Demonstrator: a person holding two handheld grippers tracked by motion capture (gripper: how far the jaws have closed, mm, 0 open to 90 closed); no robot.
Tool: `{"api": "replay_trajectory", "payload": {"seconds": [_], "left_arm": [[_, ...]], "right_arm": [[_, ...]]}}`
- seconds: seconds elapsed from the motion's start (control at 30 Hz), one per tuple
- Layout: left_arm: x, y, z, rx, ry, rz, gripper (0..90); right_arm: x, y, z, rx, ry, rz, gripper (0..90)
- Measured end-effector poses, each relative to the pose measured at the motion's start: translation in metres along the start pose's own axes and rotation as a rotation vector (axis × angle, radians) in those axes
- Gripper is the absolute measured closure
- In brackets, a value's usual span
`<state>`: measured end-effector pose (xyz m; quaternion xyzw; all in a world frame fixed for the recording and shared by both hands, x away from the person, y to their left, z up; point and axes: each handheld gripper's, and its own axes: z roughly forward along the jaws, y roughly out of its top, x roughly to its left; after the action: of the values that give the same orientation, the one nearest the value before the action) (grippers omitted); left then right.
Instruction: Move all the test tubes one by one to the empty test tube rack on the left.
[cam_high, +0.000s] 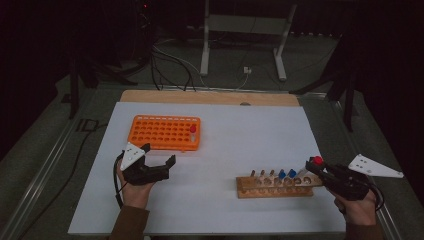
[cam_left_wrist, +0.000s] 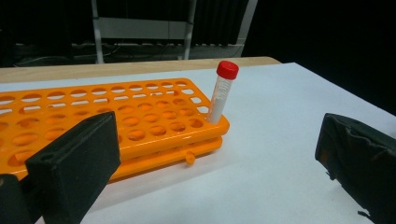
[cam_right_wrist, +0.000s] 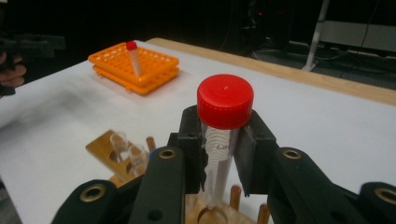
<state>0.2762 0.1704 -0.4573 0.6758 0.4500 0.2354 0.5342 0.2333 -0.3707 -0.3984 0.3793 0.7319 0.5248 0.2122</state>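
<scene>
My right gripper is shut on a red-capped tube, its pads clamping it just under the cap; the tube's tip hangs over a hole of the wooden rack. Two blue-capped tubes stand in that rack near the gripper. An orange rack lies at the centre left with one red-capped tube upright at its right end. My left gripper rests on the white mat just in front of the orange rack, jaws wide open with nothing between them.
A white mat covers the wooden table. Behind the table stand a metal frame and loose cables on the floor. Between the two racks the mat is bare.
</scene>
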Motion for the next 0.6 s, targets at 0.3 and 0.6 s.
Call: {"api": "replay_trajectory", "payload": {"seconds": [0.3,0.6], "left_arm": [[-0.006,0.004,0.0,0.002,-0.027,0.033,3.7],[-0.02,0.011,0.007,0.008,-0.046,0.075,1.6]], "right_arm": [[0.001,0.013,0.023,-0.013,0.002,0.012,73.6],[0.016,0.024,0.049,-0.007,0.03,0.005,73.5]]}}
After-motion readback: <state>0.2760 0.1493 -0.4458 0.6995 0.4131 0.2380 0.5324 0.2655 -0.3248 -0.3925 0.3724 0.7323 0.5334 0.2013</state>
